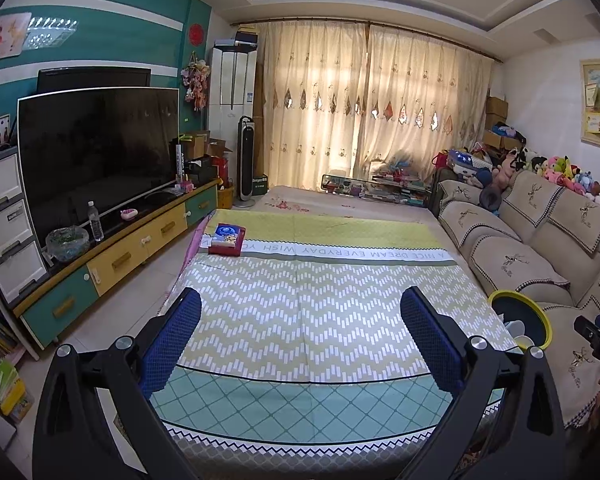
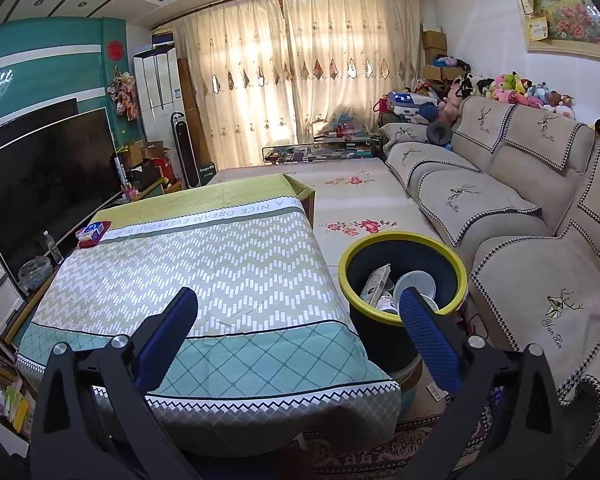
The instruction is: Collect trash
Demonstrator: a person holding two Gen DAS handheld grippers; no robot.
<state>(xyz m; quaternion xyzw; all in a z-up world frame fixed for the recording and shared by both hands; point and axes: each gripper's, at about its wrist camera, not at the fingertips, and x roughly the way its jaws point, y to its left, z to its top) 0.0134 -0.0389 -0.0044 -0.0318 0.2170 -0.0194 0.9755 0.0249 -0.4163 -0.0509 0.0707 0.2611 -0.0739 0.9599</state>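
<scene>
A dark trash bin with a yellow rim [image 2: 404, 248] stands on the floor between the covered table and the sofa. It holds a white cup [image 2: 414, 284], a paper wrapper [image 2: 376, 280] and other trash. It also shows in the left wrist view [image 1: 520, 320]. My right gripper [image 2: 300, 324] is open and empty, above the table's near right part beside the bin. My left gripper [image 1: 300, 320] is open and empty, above the table's near middle. A red tissue box [image 1: 227, 239] sits at the table's far left corner, also in the right wrist view [image 2: 94, 233].
The patterned tablecloth [image 1: 308, 292] covers the table. A beige sofa [image 2: 520, 216] runs along the right. A TV [image 1: 96, 148] on a low cabinet [image 1: 112, 256] is on the left, with a water bottle [image 1: 95, 221] and a glass bowl [image 1: 67, 242].
</scene>
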